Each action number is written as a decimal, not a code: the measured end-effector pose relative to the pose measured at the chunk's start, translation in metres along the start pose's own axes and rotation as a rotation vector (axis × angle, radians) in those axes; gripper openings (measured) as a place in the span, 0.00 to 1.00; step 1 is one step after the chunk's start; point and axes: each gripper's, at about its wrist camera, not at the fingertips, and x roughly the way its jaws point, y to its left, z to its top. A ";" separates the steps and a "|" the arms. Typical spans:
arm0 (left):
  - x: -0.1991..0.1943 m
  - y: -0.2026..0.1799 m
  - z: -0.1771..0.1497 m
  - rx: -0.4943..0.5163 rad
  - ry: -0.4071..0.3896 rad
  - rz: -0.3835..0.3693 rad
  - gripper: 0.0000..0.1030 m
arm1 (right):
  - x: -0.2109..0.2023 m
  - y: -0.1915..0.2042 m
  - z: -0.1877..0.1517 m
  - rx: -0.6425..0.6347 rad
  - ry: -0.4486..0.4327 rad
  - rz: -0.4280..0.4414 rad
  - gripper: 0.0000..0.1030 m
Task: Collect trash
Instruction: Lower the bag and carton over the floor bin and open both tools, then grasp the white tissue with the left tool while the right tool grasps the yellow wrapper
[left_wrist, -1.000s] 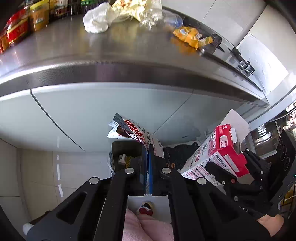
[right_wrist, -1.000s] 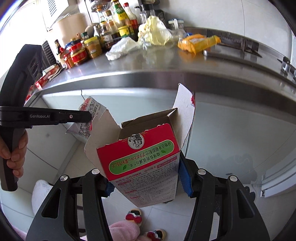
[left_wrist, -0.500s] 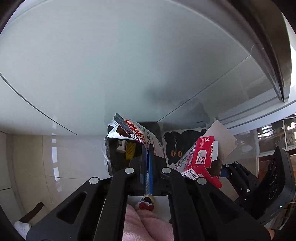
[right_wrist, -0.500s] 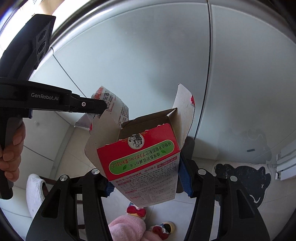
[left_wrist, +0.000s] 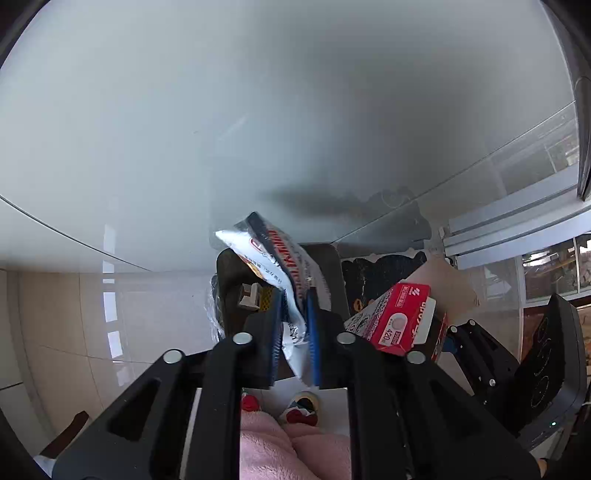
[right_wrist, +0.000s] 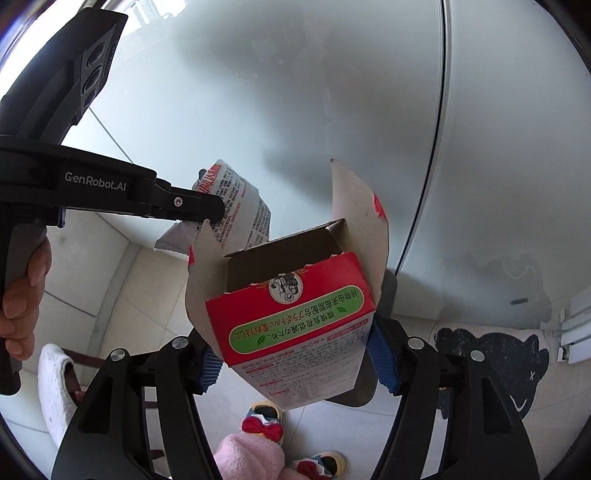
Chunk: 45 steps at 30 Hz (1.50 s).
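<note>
Pale grey cabinet front (left_wrist: 258, 122) fills the upper part of both views, glossy, with a thin seam between doors. Beige tiled floor (left_wrist: 66, 314) below it. Black bear-shaped mat (right_wrist: 491, 354) lies on the floor at the foot of the cabinet, right side of the right wrist view.

Dark trash bin (left_wrist: 236, 280) with a clear liner sits against the cabinet, directly under the left gripper; some small scraps inside, too small to identify.

Red carton (right_wrist: 295, 325), top flaps torn open, empty inside as far as visible, sits between the right gripper (right_wrist: 295, 360) blue pads. Jaws are wide and opening; left pad shows a gap from the carton wall, right pad is close against it, contact not clear. Carton is in the air, just right of the bin in the left wrist view.

Printed wrapper (left_wrist: 280, 269), white and red with dark edge, hangs between the left gripper (left_wrist: 293, 339) pads over the bin mouth. Jaws are narrowly apart and opening, with daylight on both sides of the wrapper.

Person's hand (right_wrist: 20, 299) grips the left gripper handle. Pink fuzzy slippers (right_wrist: 255, 454) with red bows at the bottom edge.
</note>
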 end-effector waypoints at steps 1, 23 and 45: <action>0.000 0.000 0.001 -0.001 -0.002 0.003 0.25 | 0.001 0.001 0.001 0.002 0.001 -0.008 0.72; -0.140 -0.015 0.011 -0.021 -0.073 0.008 0.60 | -0.146 0.011 0.057 0.053 -0.061 -0.057 0.90; -0.309 0.002 0.101 0.029 -0.335 0.057 0.89 | -0.279 0.000 0.212 0.142 -0.350 -0.136 0.97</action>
